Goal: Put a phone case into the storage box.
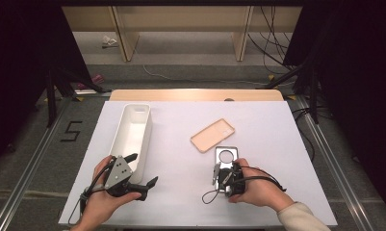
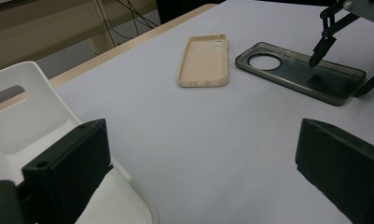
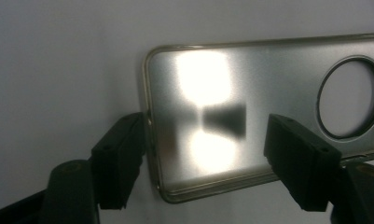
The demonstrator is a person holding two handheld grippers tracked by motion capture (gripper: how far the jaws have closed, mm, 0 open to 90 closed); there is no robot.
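Observation:
A smoky grey clear phone case (image 1: 226,155) with a round camera hole lies hollow side up on the white table, right of centre. My right gripper (image 3: 208,149) hovers over its near short end. One jaw stands just outside the rim and the other over the case's inner floor, with a wide gap between them, so it is open. A beige phone case (image 1: 212,134) lies just beyond, also hollow side up. My left gripper (image 1: 145,168) is open with nothing between its jaws, beside the near end of a white bin (image 1: 148,130).
The long white bin (image 2: 31,107) runs front to back on the table's left half and has a slot handle in its far wall. Bare white table (image 2: 184,140) lies between the bin and the two cases. Dark curtains and cables surround the table.

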